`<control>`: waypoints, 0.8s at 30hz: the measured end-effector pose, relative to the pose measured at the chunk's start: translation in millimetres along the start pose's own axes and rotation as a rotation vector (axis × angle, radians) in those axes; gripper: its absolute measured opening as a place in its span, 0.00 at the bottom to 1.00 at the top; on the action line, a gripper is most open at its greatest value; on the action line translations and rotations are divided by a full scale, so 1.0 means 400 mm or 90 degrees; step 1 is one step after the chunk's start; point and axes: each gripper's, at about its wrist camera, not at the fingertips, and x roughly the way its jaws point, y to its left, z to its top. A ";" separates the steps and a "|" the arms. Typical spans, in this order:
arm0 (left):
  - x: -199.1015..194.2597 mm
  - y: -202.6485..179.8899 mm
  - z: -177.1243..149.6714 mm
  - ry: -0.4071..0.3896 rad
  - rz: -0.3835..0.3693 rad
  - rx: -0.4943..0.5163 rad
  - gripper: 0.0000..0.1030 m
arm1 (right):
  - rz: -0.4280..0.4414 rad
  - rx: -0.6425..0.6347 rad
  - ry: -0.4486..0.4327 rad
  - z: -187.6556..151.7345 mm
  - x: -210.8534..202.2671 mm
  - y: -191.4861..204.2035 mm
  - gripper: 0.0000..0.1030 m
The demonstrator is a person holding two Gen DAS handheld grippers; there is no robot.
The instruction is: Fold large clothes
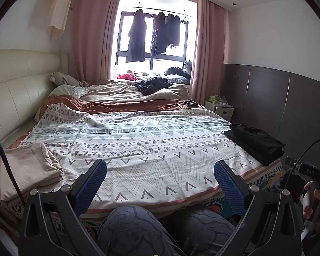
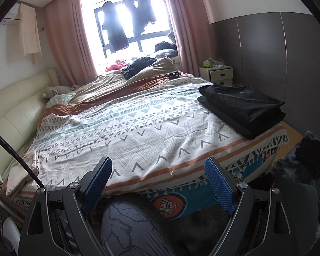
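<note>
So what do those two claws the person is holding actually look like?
Both match: the left claw and right claw each have black metal arms joined by silver bolts, ending in two flat fingers faced with blue ribbed pads. A black cable curves past each. The person's trousers are grey with cartoon outlines.

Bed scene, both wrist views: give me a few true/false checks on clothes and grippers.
1. A folded black garment lies on the patterned bedspread. True.
2. The right gripper is shut on cloth. False: it is open, nothing between its fingers.
3. A folded beige cloth lies at the bed's near left corner. True.
4. The left gripper holds the black garment. False: it is open and empty.
5. Dark clothes hang at the window. True.
</note>
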 end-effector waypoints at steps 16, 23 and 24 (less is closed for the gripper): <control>-0.028 -0.008 0.003 -0.015 0.000 0.001 1.00 | 0.007 0.004 -0.005 -0.004 -0.013 -0.013 0.85; -0.053 0.001 -0.002 -0.032 -0.014 -0.011 1.00 | 0.013 0.009 -0.008 -0.005 -0.020 -0.018 0.85; -0.053 0.001 -0.003 -0.031 -0.014 -0.011 1.00 | 0.014 0.009 -0.008 -0.005 -0.021 -0.019 0.85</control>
